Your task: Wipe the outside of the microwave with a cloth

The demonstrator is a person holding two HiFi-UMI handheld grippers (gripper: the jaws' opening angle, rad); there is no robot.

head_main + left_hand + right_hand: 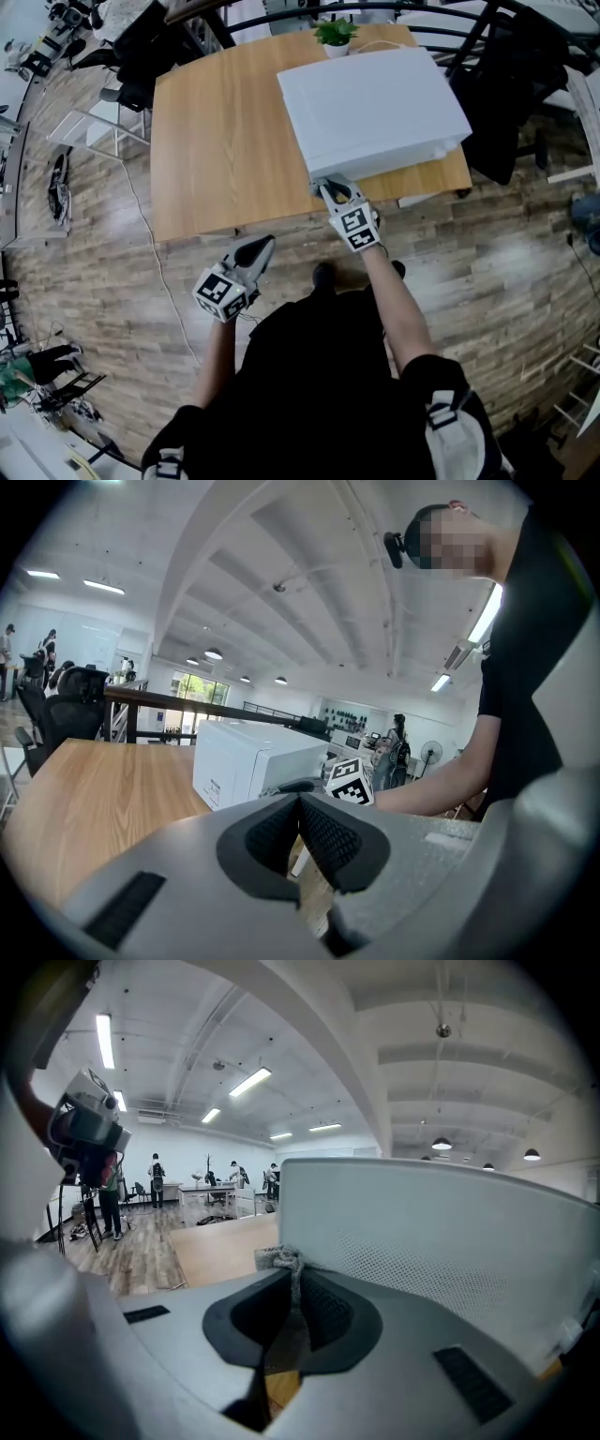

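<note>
Grey cloth in right claw at white microwave; side label illegible.

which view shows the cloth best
The right gripper view. There the cloth is bunched between the shut jaws of the right hand-held gripper, against the microwave's perforated side. The head view shows only a small grey scrap at the microwave's near corner. In the left gripper view it is too small to make out.
</note>
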